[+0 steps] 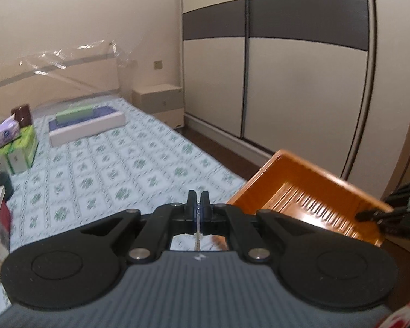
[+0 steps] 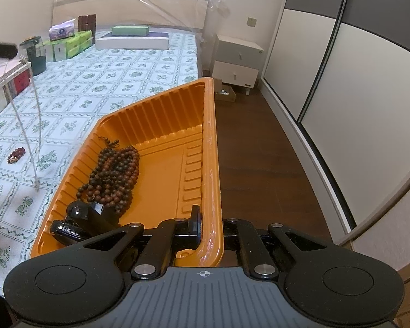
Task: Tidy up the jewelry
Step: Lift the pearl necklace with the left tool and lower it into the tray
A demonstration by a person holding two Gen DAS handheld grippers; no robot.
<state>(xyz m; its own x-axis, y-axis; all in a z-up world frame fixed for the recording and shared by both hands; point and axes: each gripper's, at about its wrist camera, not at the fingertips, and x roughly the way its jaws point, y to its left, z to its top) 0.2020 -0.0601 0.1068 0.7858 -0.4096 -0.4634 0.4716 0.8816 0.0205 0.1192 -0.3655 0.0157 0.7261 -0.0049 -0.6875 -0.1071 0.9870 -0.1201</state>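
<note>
My right gripper [image 2: 209, 225] is shut on the right rim of an orange plastic tray [image 2: 164, 142] and holds it over the bed's edge. In the tray lie a heap of brown bead strands [image 2: 114, 172] and black glossy pieces [image 2: 79, 221]. My left gripper [image 1: 197, 205] is shut on a thin silver chain [image 1: 197, 235] that hangs down; in the right wrist view the chain [image 2: 37, 136] dangles over the bedspread at the left. A small red bead bracelet [image 2: 17, 154] lies on the bedspread. The tray [image 1: 309, 196] also shows in the left wrist view, at the right.
A bed with a green floral spread [image 2: 109, 82] carries tissue packs [image 2: 68, 41], a dark jar [image 2: 35, 53], boxes [image 2: 2, 90] and a white tray with a green box [image 2: 131, 37]. A nightstand [image 2: 236, 63], wardrobe doors [image 2: 341, 82] and dark wood floor [image 2: 259, 150] lie to the right.
</note>
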